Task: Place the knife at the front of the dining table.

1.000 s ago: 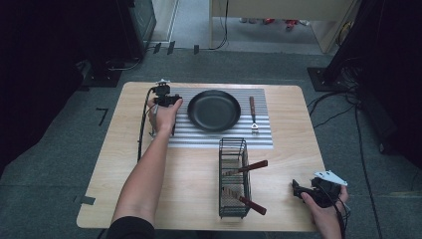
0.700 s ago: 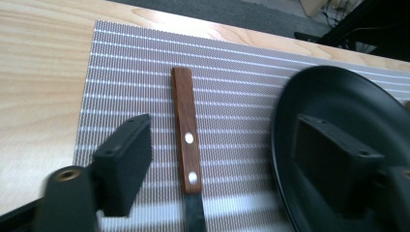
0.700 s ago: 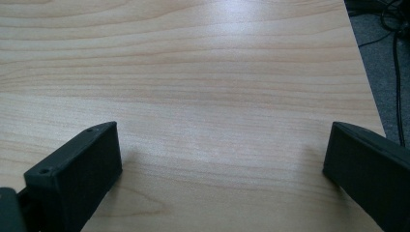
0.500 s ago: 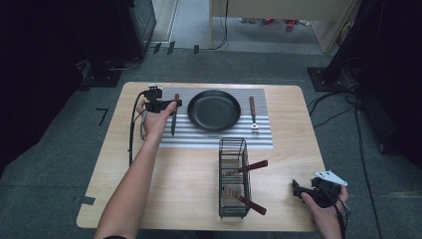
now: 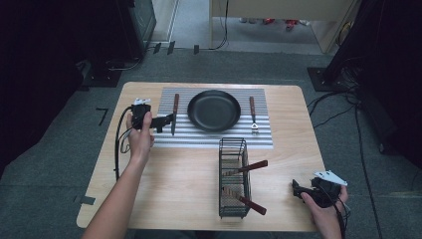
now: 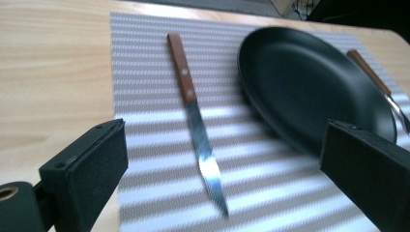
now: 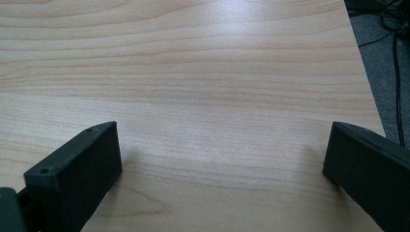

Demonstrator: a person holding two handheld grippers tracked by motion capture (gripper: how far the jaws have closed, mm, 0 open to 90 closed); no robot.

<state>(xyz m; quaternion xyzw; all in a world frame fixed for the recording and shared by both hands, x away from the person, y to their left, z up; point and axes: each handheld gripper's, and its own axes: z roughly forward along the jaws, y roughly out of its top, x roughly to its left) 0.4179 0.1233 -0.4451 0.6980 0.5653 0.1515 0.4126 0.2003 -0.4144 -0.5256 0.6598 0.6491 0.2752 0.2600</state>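
A knife (image 5: 174, 113) (image 6: 197, 121) with a wooden handle lies on the striped placemat (image 5: 263, 130), left of the black pan (image 5: 214, 110) (image 6: 309, 82). A fork (image 5: 253, 113) (image 6: 374, 82) with a wooden handle lies right of the pan. My left gripper (image 5: 164, 121) (image 6: 225, 181) hovers just left of the knife, open, nothing between its jaws. My right gripper (image 5: 297, 190) (image 7: 220, 174) stays low over the bare table near the front right corner, open and empty.
A black wire basket (image 5: 233, 179) stands at the table's front centre with two wooden-handled utensils (image 5: 246, 168) sticking out to the right. The wooden table (image 5: 174, 189) ends close to my right hand; cables (image 5: 338, 109) lie on the floor beyond.
My left gripper has drawn back to the left, away from the knife, which stays flat on the placemat. The right gripper has not moved.
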